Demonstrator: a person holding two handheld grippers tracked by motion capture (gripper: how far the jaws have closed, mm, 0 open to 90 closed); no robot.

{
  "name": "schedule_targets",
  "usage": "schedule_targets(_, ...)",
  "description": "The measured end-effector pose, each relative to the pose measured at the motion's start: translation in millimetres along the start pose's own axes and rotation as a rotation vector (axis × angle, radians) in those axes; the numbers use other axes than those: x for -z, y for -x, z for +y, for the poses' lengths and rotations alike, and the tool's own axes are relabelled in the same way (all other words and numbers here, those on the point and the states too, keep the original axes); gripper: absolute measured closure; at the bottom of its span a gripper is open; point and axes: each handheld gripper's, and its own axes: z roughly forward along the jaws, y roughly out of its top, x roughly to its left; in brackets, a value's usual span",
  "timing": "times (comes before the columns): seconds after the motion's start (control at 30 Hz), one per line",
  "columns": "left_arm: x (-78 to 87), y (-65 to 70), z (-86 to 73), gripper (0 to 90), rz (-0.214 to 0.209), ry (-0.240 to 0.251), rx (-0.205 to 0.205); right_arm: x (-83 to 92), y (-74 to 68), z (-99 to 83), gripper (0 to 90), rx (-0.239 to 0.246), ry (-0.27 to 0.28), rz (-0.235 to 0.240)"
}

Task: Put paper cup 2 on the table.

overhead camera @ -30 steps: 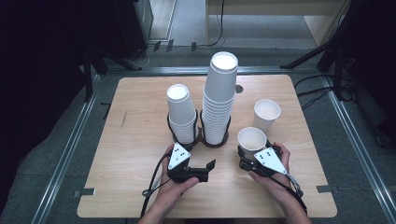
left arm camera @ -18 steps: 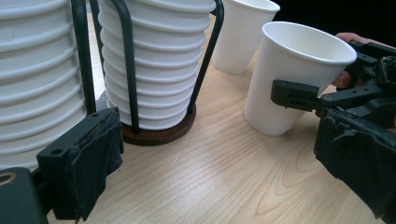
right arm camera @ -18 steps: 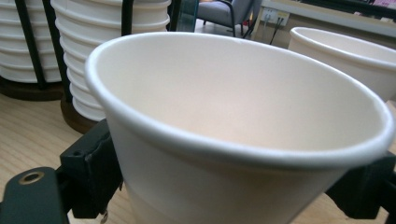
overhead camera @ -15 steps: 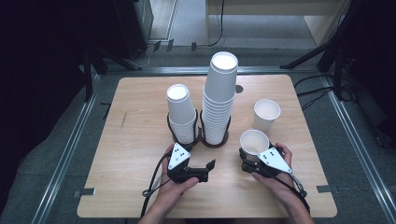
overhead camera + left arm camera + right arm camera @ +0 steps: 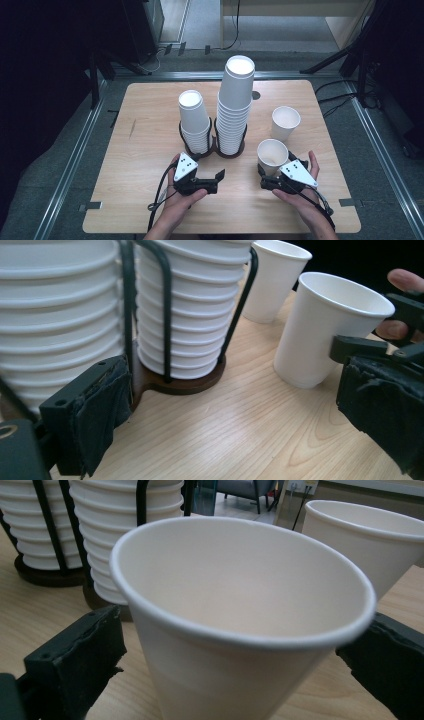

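Note:
A white paper cup [image 5: 272, 154] [image 5: 240, 615] stands upright on the wooden table [image 5: 140, 150] between the jaws of my right gripper [image 5: 266, 176] [image 5: 235, 675]. The jaws are spread, with a gap to the cup wall on each side. The same cup [image 5: 325, 335] shows in the left gripper view. My left gripper [image 5: 218, 181] [image 5: 237, 420] is open near the table's front, with nothing between its jaws, pointing right toward the cup. A second loose cup [image 5: 285, 122] [image 5: 370, 545] [image 5: 272, 280] stands behind the first one.
A black wire holder on a brown base [image 5: 215, 145] [image 5: 185, 382] holds two cup stacks: a short one [image 5: 193, 117] and a tall one [image 5: 235, 100]. It stands just beyond my left gripper. Bare table lies at the left and along the front edge.
The cup and my right gripper have shifted slightly toward the near right. My left gripper has stayed where it was.

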Motion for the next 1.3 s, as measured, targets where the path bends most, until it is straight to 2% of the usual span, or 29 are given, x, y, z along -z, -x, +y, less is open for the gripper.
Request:
schedule_targets(0.13,10.0,-5.9,-7.1,1.6,0.042,0.002,0.012,7.5,6.0,-3.2,0.0,-0.023,0.001,0.001)
schedule_targets(0.27,21.4,-16.0,-16.7,1.6,0.073,0.000,0.018,16.3,10.9,-7.1,0.0,-0.020,0.000,-0.008)
schedule_targets(0.53,58.2,-49.6,-37.6,1.6,0.167,0.025,0.098,39.1,22.4,-13.9,0.0,-0.003,0.015,-0.016)
schedule_targets(0.77,86.4,-64.4,-48.6,1.6,0.212,0.033,0.108,55.4,42.9,-21.4,0.0,-0.038,0.016,-0.062)
schedule_targets(0.9,100.6,-75.5,-55.2,1.6,0.247,0.035,0.135,63.8,54.9,-26.2,0.0,-0.053,0.013,-0.101)
schedule_targets(1.0,110.1,-82.5,-59.9,1.6,0.270,0.033,0.136,68.7,65.8,-31.6,0.0,-0.061,0.007,-0.134)
schedule_targets(1.1,119.5,-89.9,-63.7,1.6,0.291,0.030,0.143,72.6,72.9,-37.1,0.0,-0.036,-0.011,-0.173)
schedule_targets(1.3,134.8,-105.0,-69.3,1.6,0.341,0.037,0.163,83.8,87.4,-42.7,0.0,-0.060,-0.016,-0.213)
